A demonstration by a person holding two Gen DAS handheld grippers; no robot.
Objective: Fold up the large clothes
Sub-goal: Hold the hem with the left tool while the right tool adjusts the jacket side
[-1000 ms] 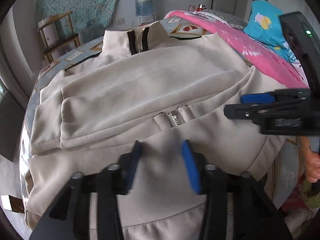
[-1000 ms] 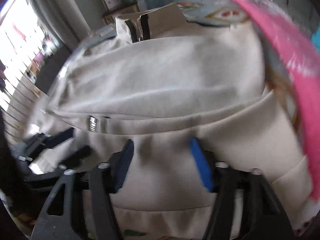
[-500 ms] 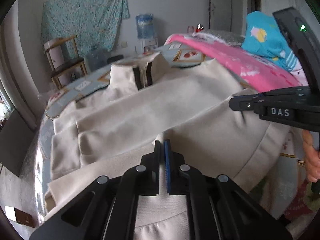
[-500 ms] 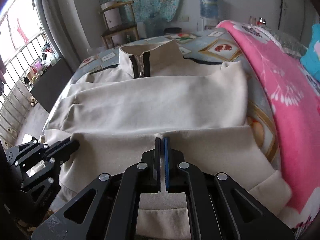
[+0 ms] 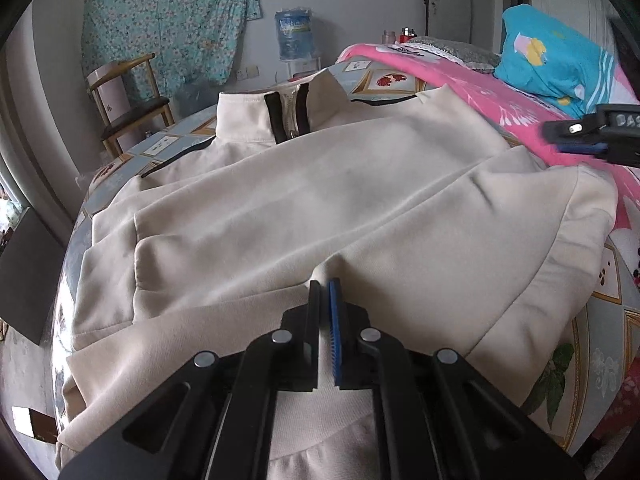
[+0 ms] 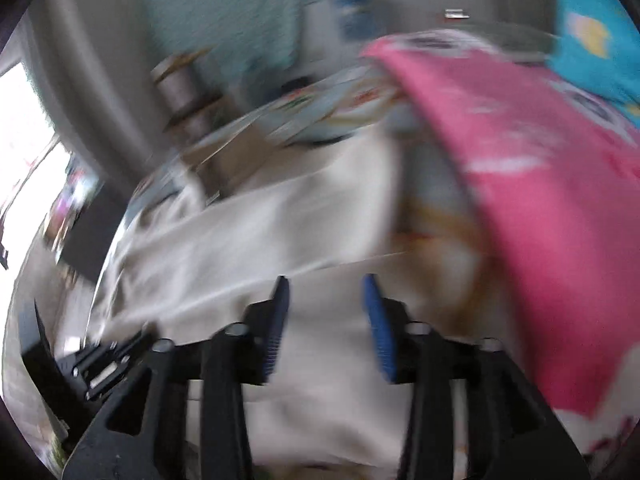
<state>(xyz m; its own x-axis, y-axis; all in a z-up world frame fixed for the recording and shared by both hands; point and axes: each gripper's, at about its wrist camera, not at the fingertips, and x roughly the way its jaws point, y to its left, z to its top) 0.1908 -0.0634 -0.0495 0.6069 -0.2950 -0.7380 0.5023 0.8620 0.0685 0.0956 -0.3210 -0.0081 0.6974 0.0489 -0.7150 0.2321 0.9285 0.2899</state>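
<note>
Left gripper [image 5: 324,294]: jaws pinched together on a raised fold of the cream zip-neck sweatshirt [image 5: 340,208], near its lower middle. A small ridge of cloth stands up right at the fingertips. Same clamp as half a second ago; a second ago these jaws stood apart over the cloth, with the zipper pull showing just beyond them. That pull is now hidden.

Right gripper [image 6: 325,300]: jaws part-way apart, just been opening, nothing pinched between the blue pads [image 6: 376,320]; cream cloth only lies below the gap. Half a second ago they were clamped shut over the same hem area. The right wrist view is heavily motion-blurred, unlike the sharp earlier frame. In the left wrist view the right gripper [image 5: 580,142] now sits higher and further out, over the pink floral blanket [image 5: 520,116], clear of the sweatshirt.

Sweatshirt lies spread on the patterned blue bedsheet [image 5: 376,80], collar with black-edged zip [image 5: 288,116] toward the far end, one sleeve folded across the chest, right edge touching the pink blanket. Layout unchanged from half a second ago.

Turquoise printed pillow [image 5: 556,64] sits beyond the blanket, wooden chair [image 5: 128,100] at far left.
</note>
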